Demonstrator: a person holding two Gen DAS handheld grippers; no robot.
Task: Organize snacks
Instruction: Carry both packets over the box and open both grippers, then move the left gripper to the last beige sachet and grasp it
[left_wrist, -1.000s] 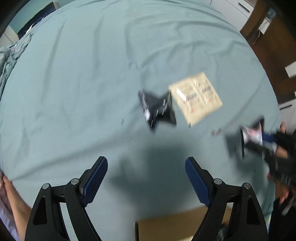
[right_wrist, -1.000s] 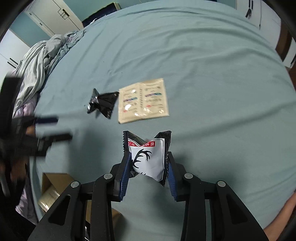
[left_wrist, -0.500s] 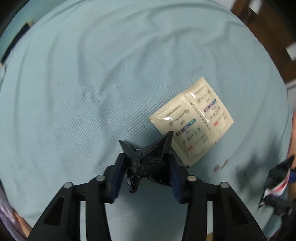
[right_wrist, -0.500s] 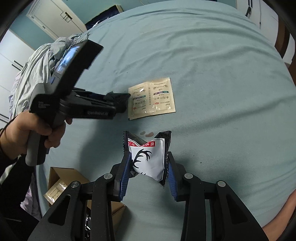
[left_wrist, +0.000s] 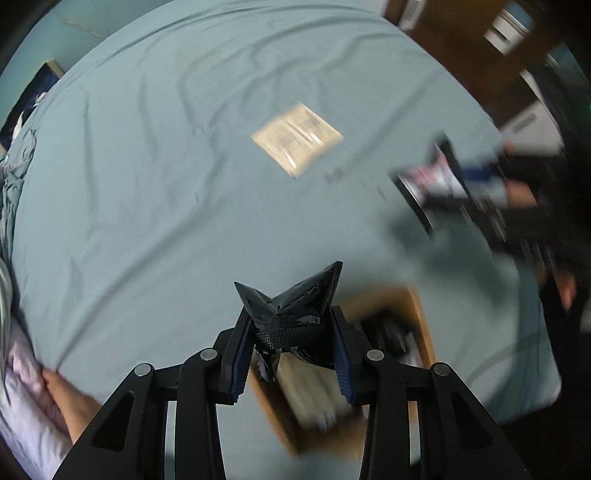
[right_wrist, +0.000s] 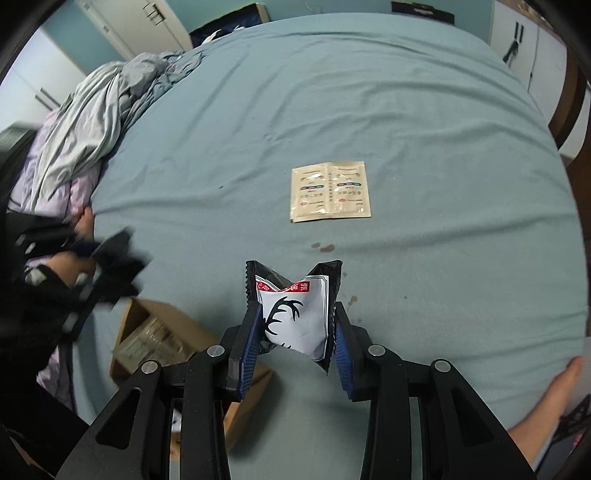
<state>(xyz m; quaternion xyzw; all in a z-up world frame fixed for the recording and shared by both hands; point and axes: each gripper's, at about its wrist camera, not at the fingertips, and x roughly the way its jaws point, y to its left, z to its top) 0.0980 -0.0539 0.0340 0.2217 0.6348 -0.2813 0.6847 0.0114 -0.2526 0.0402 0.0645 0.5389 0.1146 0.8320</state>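
Observation:
My left gripper (left_wrist: 291, 332) is shut on a small black snack packet (left_wrist: 291, 306) and holds it above an open cardboard box (left_wrist: 417, 314) beside the bed. My right gripper (right_wrist: 295, 332) is shut on a black-and-white packet with an antler print (right_wrist: 295, 314), held over the teal bedsheet (right_wrist: 406, 110). A flat beige twin sachet (right_wrist: 330, 192) lies alone on the sheet ahead of it; it also shows, blurred, as the beige sachet (left_wrist: 297, 136) in the left wrist view. The left gripper (right_wrist: 118, 254) appears blurred at the left of the right wrist view.
The cardboard box (right_wrist: 147, 332) holds several packets and stands at the bed's near edge. A heap of grey and lilac bedding (right_wrist: 85, 122) covers the far left of the bed. A person's bare foot (right_wrist: 554, 391) rests at the right edge.
My left gripper went from open above the sheet to shut on the black packet, then lifted it back over the box. The right gripper rose a little, still gripping its packet.

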